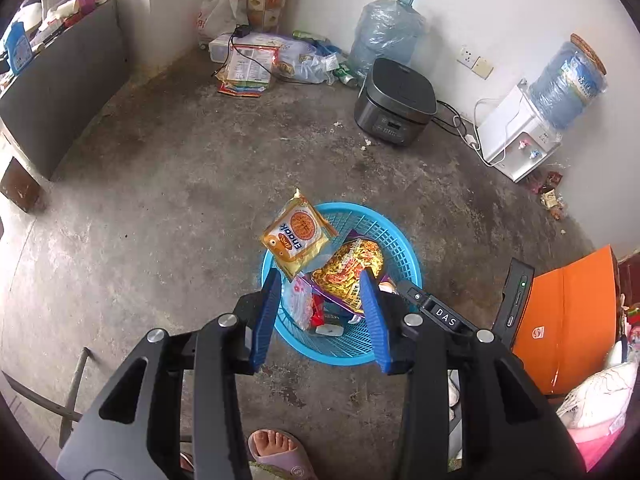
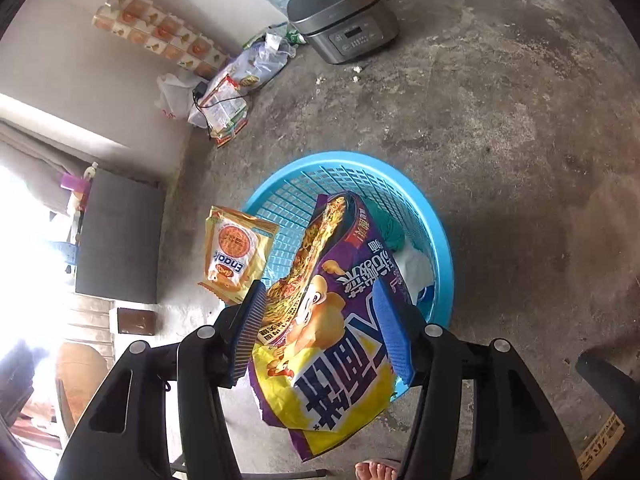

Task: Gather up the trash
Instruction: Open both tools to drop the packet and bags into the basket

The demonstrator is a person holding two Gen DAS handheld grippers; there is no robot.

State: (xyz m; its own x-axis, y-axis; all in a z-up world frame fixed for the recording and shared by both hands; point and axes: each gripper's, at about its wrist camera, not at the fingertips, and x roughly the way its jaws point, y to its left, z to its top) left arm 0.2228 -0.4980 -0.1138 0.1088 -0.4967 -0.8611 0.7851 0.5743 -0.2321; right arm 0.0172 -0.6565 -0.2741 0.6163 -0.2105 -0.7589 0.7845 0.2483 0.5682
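A round blue mesh basket (image 1: pixel 384 228) (image 2: pixel 332 157) stands on the concrete floor with several wrappers inside. A yellow Enaak snack packet (image 1: pixel 296 236) (image 2: pixel 236 256) lies tilted over its left rim, beyond my left gripper (image 1: pixel 322 280), which is open above the basket with nothing between its blue pads. A large purple and yellow noodle bag (image 2: pixel 328 320) (image 1: pixel 352 268) hangs over the basket's near rim, between the spread fingers of my right gripper (image 2: pixel 320 290). That gripper is open. Whether its left pad still touches the bag's edge is unclear.
A dark rice cooker (image 1: pixel 396 104), a water bottle (image 1: pixel 384 28) and a white dispenser (image 1: pixel 520 136) line the far wall. More wrappers lie in the back corner (image 1: pixel 256 64) and by the dispenser (image 1: pixel 550 192). An orange box (image 1: pixel 568 312) is right; a slippered foot (image 1: pixel 276 452) is near.
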